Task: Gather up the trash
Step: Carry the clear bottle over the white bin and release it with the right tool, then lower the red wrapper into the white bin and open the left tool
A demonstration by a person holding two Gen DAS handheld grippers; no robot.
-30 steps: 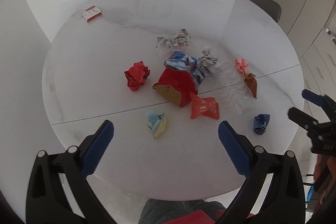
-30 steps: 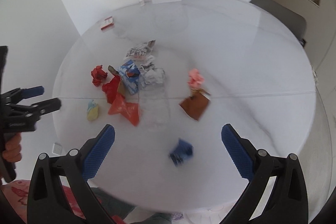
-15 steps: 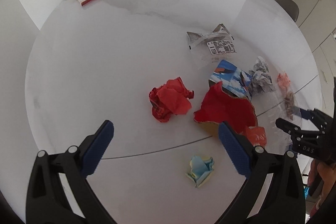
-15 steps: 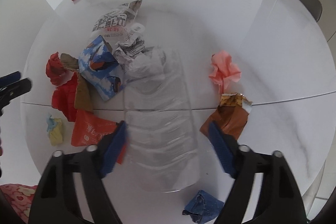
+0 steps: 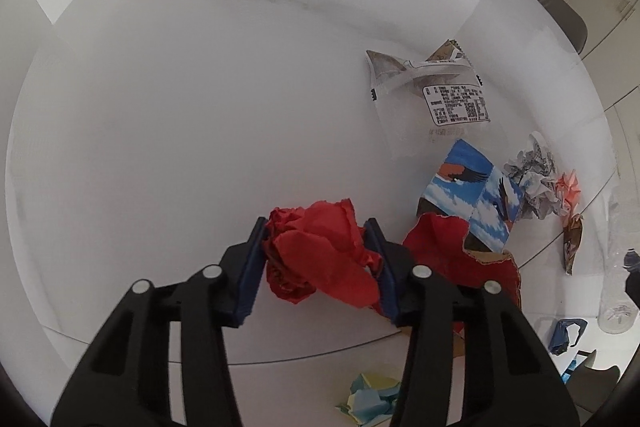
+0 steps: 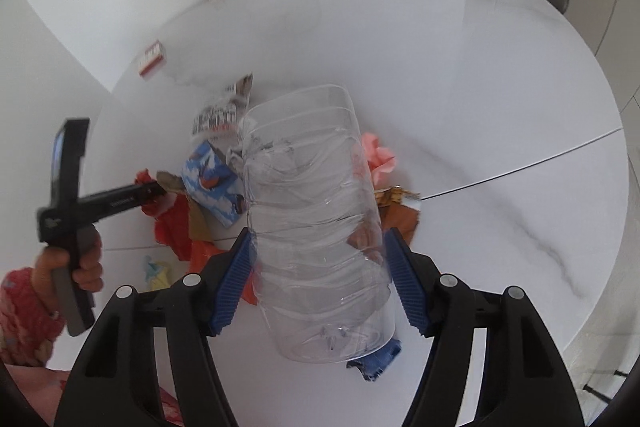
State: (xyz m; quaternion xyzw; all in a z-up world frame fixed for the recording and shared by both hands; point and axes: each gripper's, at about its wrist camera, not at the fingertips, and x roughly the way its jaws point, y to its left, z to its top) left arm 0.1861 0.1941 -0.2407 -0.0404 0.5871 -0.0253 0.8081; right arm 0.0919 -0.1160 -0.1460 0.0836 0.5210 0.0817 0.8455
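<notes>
Blue-padded fingers (image 5: 250, 267) of the left gripper (image 5: 316, 263) clamp the crumpled red paper ball (image 5: 320, 251) on the white round table (image 5: 200, 107), just left of the torn red-and-blue carton (image 5: 460, 223). The right gripper (image 6: 322, 279) pinches the clear plastic bottle (image 6: 316, 227), tilted, right of that carton. A yellow-blue paper wad (image 5: 372, 401) lies nearer than the carton, a pink wad (image 6: 378, 155) right of it.

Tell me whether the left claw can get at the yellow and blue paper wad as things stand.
Probably not yet. The left claw is shut on the red crumpled paper, so it has no free grip. The yellow and blue paper wad itself lies uncovered on the white table, close below that claw.
</notes>
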